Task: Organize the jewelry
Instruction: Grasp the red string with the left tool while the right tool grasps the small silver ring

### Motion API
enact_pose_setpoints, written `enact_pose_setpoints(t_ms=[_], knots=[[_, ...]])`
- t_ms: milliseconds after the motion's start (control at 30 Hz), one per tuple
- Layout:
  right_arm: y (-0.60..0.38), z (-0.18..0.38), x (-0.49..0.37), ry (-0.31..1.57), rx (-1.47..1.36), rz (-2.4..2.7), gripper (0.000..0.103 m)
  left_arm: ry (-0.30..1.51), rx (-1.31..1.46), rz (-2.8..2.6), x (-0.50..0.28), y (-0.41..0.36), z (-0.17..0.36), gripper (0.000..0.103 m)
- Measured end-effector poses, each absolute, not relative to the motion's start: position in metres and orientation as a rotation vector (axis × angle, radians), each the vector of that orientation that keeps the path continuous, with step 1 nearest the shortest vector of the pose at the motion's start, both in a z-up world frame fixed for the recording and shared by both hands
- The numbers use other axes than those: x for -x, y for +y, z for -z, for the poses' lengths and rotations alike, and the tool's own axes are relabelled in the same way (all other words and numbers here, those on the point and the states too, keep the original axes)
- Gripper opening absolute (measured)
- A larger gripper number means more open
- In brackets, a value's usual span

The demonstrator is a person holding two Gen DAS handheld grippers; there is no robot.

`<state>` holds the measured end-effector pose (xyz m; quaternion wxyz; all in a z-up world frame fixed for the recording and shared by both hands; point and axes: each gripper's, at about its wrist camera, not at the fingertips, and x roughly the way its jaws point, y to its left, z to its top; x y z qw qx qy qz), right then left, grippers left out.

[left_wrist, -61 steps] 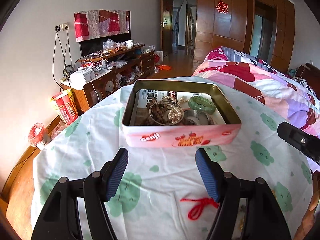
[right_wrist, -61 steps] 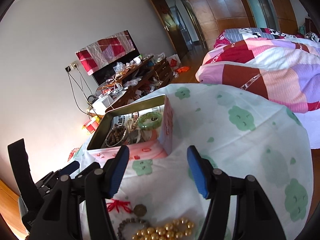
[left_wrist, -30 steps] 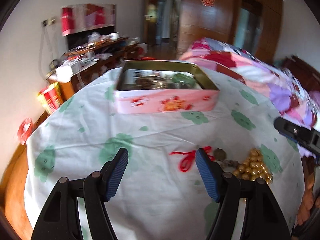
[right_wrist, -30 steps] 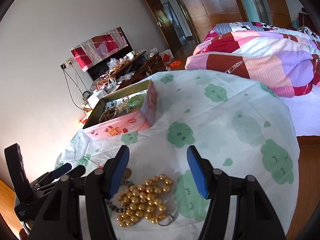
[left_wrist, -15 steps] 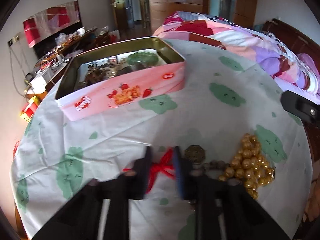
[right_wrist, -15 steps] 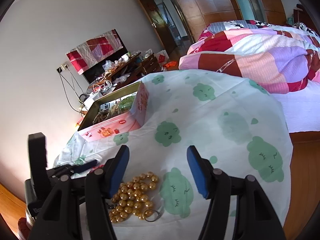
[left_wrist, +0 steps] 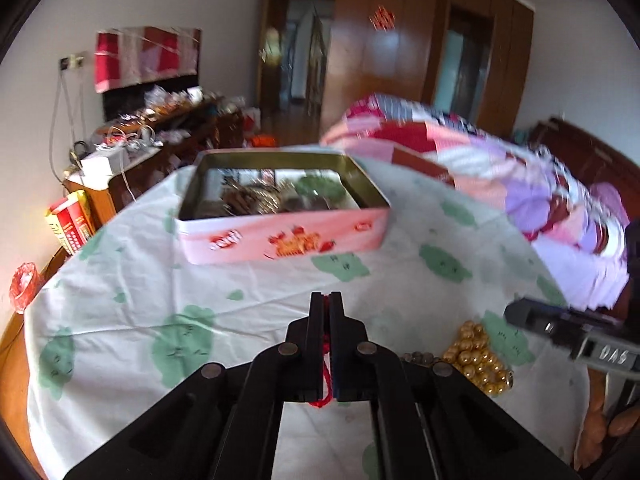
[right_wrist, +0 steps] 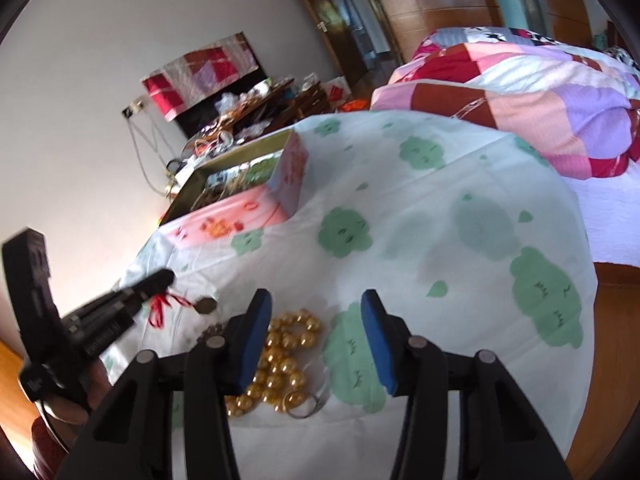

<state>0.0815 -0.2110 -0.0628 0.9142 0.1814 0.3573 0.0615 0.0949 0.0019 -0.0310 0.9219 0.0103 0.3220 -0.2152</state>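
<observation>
Two grippers are up: my left gripper (left_wrist: 326, 300) has its jaws clamped on the red cord (right_wrist: 163, 305), coin pendant (right_wrist: 206, 305) dangling. My right gripper (right_wrist: 316, 334), jaws apart and just closing with nothing between them, hovers by the gold bead strand (right_wrist: 280, 364) on the desk (right_wrist: 440, 216).

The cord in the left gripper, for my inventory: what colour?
Red cord, clearest in the right wrist view.
</observation>
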Motion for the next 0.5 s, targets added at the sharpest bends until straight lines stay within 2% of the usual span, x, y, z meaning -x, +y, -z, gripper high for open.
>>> enact_pose_setpoints(t_ms=[167, 400, 500], knots=[[-0.203, 0.068, -0.075, 0.776, -0.312, -0.133, 0.049, 0.622, 0.039, 0.413, -0.093, 0.016, 0.026, 0.001], [-0.183, 0.080, -0.053, 0.855, -0.207, -0.194, 0.036, 0.644, 0.043, 0.408, -0.097, 0.016, 0.029, 0.001], [-0.176, 0.084, -0.053, 0.858, -0.160, -0.175, 0.034, 0.646, 0.048, 0.410, -0.095, 0.019, 0.029, 0.001]])
